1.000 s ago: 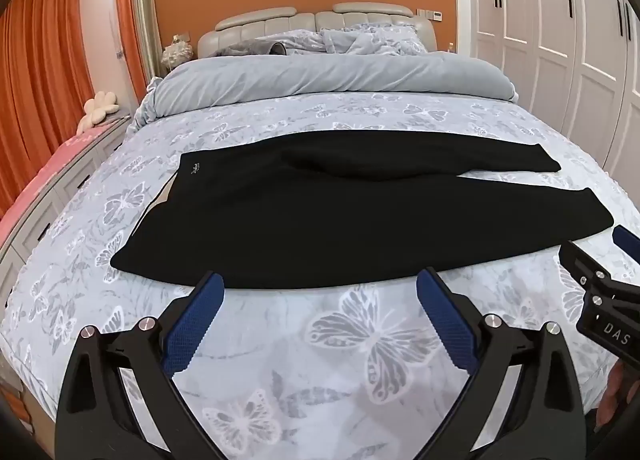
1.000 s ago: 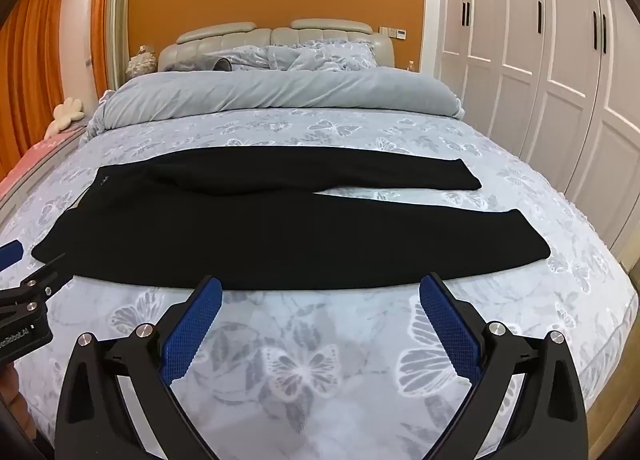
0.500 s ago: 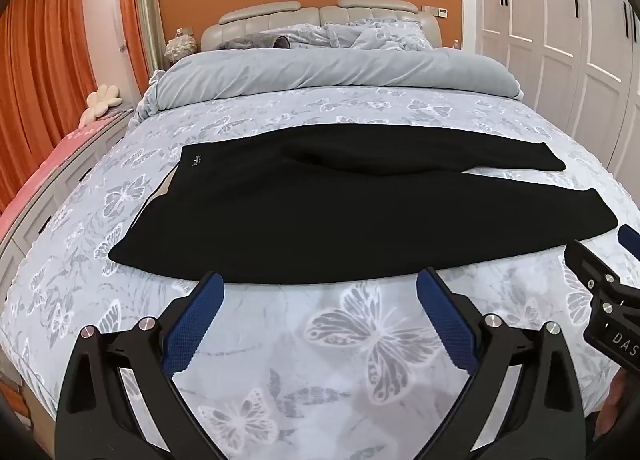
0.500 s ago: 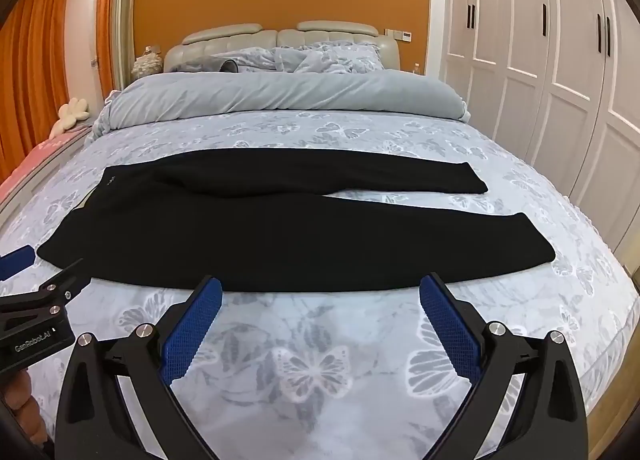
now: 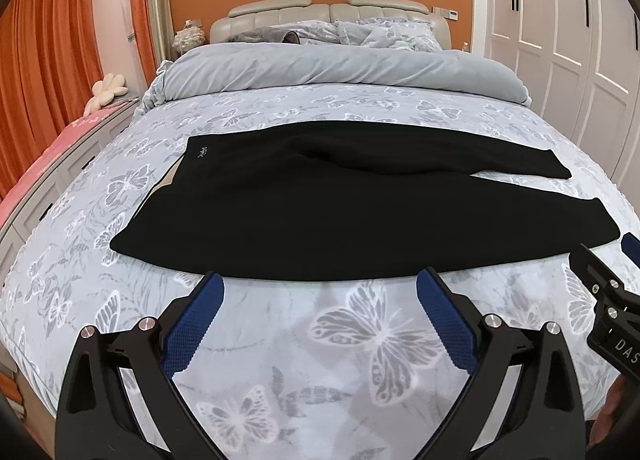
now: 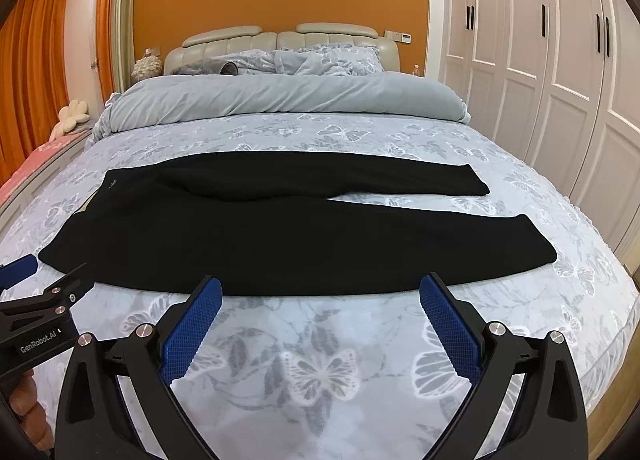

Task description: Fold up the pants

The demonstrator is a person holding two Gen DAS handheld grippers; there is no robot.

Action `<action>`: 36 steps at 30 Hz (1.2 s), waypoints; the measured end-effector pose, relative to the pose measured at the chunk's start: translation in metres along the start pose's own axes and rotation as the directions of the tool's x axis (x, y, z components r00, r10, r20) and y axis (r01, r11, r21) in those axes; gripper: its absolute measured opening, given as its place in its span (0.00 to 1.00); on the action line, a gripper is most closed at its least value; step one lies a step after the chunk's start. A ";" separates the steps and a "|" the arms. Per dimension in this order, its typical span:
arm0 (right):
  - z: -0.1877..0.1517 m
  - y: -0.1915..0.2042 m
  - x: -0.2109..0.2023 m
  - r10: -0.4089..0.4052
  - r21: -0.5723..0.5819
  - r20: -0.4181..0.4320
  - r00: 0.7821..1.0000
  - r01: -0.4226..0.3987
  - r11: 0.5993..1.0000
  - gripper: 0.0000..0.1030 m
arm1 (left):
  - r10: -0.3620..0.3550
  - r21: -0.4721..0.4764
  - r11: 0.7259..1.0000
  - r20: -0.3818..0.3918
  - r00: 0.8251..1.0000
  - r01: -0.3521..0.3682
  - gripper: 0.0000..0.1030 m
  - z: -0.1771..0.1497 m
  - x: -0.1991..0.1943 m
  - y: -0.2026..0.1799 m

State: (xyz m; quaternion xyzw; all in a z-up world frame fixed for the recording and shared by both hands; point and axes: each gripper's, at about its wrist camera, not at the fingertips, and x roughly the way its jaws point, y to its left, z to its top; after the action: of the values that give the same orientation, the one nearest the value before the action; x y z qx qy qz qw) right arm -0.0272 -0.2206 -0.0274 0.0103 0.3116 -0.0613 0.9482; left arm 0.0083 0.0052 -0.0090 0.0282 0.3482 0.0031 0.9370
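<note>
Black pants (image 5: 320,211) (image 6: 256,244) lie flat across the bed, waistband at the left, both legs stretching right, the far leg angled away from the near one. My left gripper (image 5: 320,292) hovers open just short of the pants' near edge, nothing between its blue pads. My right gripper (image 6: 320,296) is also open and empty, likewise just before the near edge. Each gripper shows at the edge of the other's view: the right one (image 5: 608,292) by the near leg's cuff, the left one (image 6: 44,300) by the waist's near corner.
The bed (image 5: 360,360) (image 6: 320,372) has a grey butterfly-print cover. A rolled grey duvet (image 6: 280,99) and pillows lie at the headboard end. White wardrobe doors (image 6: 560,79) stand on the right; a pink-topped bench (image 5: 52,147) and orange curtains on the left.
Both views have tilted slightly, so the pants sit a bit lower in frame and nearer the fingertips. The pants have not moved; both grippers stay open.
</note>
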 end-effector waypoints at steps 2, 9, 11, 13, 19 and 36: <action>0.000 0.001 0.001 0.003 -0.001 -0.001 1.000 -0.003 1.000 0.95 | -0.005 -0.003 1.000 -0.001 1.000 0.005 0.92 -0.001 0.000 0.002; 0.000 0.005 0.001 0.004 -0.002 -0.001 1.000 -0.004 1.000 0.95 | -0.004 -0.005 1.000 0.000 1.000 0.004 0.92 -0.001 -0.001 0.002; 0.000 0.004 0.001 0.006 -0.001 0.000 1.000 -0.006 1.000 0.95 | -0.003 -0.005 1.000 0.001 1.000 0.003 0.92 -0.001 -0.001 0.002; 0.000 0.006 0.002 0.006 -0.003 -0.001 1.000 -0.006 1.000 0.95 | -0.002 -0.006 1.000 0.002 1.000 0.002 0.92 -0.001 -0.001 0.002; 0.000 0.007 0.002 0.011 0.000 -0.002 1.000 -0.011 1.000 0.95 | -0.001 -0.004 1.000 0.003 1.000 0.001 0.92 -0.001 -0.002 0.002; -0.001 0.008 0.002 0.012 -0.003 -0.002 1.000 -0.012 1.000 0.95 | 0.001 -0.011 1.000 0.000 1.000 -0.001 0.92 -0.001 -0.002 0.004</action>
State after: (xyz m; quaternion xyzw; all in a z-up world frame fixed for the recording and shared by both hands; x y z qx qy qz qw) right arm -0.0253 -0.2130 -0.0293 0.0108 0.3127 -0.0553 0.9482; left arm 0.0066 0.0095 -0.0083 0.0231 0.3483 0.0056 0.9371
